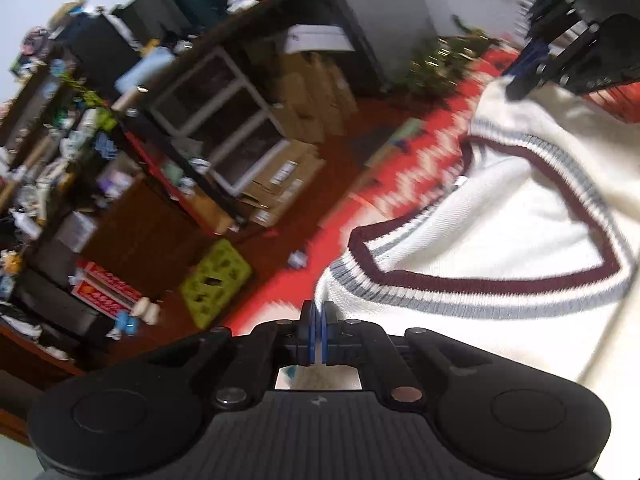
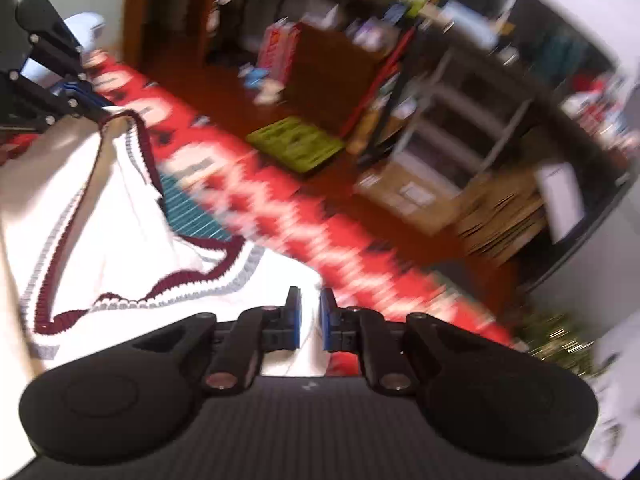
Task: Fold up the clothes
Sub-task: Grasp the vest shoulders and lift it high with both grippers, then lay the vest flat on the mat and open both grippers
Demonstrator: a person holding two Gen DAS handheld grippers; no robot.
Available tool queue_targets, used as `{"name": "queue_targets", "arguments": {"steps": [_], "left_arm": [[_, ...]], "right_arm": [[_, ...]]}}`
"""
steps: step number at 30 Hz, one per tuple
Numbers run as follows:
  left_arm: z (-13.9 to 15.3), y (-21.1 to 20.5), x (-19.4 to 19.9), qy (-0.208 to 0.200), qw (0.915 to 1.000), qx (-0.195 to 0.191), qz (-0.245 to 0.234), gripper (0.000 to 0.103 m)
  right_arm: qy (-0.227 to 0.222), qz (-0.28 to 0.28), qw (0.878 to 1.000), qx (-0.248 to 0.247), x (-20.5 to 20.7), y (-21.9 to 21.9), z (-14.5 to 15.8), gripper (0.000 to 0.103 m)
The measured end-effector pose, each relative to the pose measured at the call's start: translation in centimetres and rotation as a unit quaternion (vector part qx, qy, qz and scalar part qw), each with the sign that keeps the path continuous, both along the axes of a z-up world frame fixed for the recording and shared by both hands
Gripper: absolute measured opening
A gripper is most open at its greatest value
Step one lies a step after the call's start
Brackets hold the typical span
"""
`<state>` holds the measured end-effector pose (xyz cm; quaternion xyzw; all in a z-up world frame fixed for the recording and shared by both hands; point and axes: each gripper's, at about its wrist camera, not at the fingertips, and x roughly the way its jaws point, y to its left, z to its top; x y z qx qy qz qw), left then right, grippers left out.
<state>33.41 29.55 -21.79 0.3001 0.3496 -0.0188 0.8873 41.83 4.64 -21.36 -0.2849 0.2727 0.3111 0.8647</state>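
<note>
A white knit sweater (image 1: 520, 216) with a maroon and grey striped V-neck hangs stretched between both grippers. My left gripper (image 1: 319, 312) is shut on the sweater's shoulder edge. My right gripper (image 2: 310, 300) has its blue pads pinched on the other shoulder of the sweater (image 2: 100, 220), white fabric passing between them. The right gripper shows in the left wrist view (image 1: 520, 88) at the sweater's far top corner. The left gripper shows in the right wrist view (image 2: 92, 100) at the far collar end.
A red patterned cloth (image 1: 400, 184) runs below the sweater; it also shows in the right wrist view (image 2: 320, 232). Cluttered shelves (image 1: 100, 140), cardboard boxes (image 1: 280, 184) and a green crate (image 1: 216, 280) stand on the dark red floor. A small Christmas tree (image 1: 440, 64) stands by the wall.
</note>
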Motion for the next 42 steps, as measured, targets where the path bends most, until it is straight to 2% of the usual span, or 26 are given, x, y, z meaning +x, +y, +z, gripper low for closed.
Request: {"name": "queue_targets", "arguments": {"steps": [5, 9, 10, 12, 14, 15, 16, 17, 21, 24, 26, 30, 32, 34, 37, 38, 42], "left_arm": [[2.5, 0.8, 4.3, -0.040, 0.9985, 0.008, 0.037, 0.003], [2.7, 1.0, 7.7, -0.036, 0.9957, -0.004, 0.085, 0.005], [2.5, 1.2, 8.4, -0.029, 0.9939, -0.015, 0.105, 0.009], [2.1, 1.8, 9.6, -0.013, 0.9875, -0.045, 0.151, 0.021], [2.4, 1.9, 9.2, -0.012, 0.9861, -0.065, 0.153, 0.037], [2.7, 1.9, 8.8, -0.013, 0.9860, -0.074, 0.149, 0.038], [2.9, 1.9, 8.5, -0.014, 0.9859, -0.082, 0.145, 0.041], [3.1, 2.0, 8.1, -0.015, 0.9857, -0.091, 0.141, 0.043], [4.5, 1.9, 5.1, -0.024, 0.9824, -0.134, 0.128, 0.059], [5.5, 1.2, 2.2, -0.023, 0.9794, -0.166, 0.113, 0.063], [5.8, 0.3, -0.2, -0.025, 0.9775, -0.180, 0.107, 0.071], [5.9, -1.6, -5.5, -0.024, 0.9711, -0.219, 0.092, 0.080], [5.6, -2.7, -8.0, -0.015, 0.9686, -0.233, 0.085, 0.081], [5.1, -4.0, -10.5, -0.007, 0.9677, -0.240, 0.076, 0.084], [4.2, -5.7, -14.1, -0.009, 0.9656, -0.250, 0.072, 0.089], [3.8, -6.2, -15.2, -0.010, 0.9649, -0.251, 0.076, 0.090], [1.9, -7.5, -19.1, -0.017, 0.9629, -0.251, 0.097, 0.093]], "right_arm": [[-0.048, -0.060, 0.997, 0.026, 4.4, -0.3, 4.3, 0.010], [-0.052, -0.090, 0.994, 0.028, 6.9, 1.3, 4.2, 0.010], [-0.047, -0.098, 0.994, 0.026, 7.5, 1.7, 3.7, 0.011], [-0.036, -0.117, 0.992, 0.019, 8.2, 2.3, 2.8, 0.021], [-0.030, -0.134, 0.990, 0.021, 8.5, 2.7, 2.5, 0.034], [-0.025, -0.144, 0.989, 0.033, 8.6, 2.6, 2.8, 0.041], [-0.016, -0.149, 0.987, 0.051, 8.6, 2.1, 3.4, 0.052], [-0.006, -0.153, 0.986, 0.070, 8.6, 1.6, 4.0, 0.056], [0.049, -0.164, 0.978, 0.118, 8.0, -1.0, 6.4, 0.059], [0.081, -0.160, 0.973, 0.142, 5.8, -2.9, 7.8, 0.063], [0.097, -0.155, 0.972, 0.151, 3.6, -3.9, 8.5, 0.071], [0.123, -0.140, 0.967, 0.176, -2.6, -5.6, 9.9, 0.082], [0.138, -0.127, 0.964, 0.191, -6.1, -6.3, 10.2, 0.091], [0.153, -0.116, 0.961, 0.199, -9.8, -6.9, 10.3, 0.094], [0.178, -0.106, 0.956, 0.206, -14.7, -7.3, 9.8, 0.103], [0.185, -0.104, 0.956, 0.205, -16.2, -7.3, 9.3, 0.102], [0.183, -0.093, 0.963, 0.174, -21.6, -6.8, 6.2, 0.103]]}}
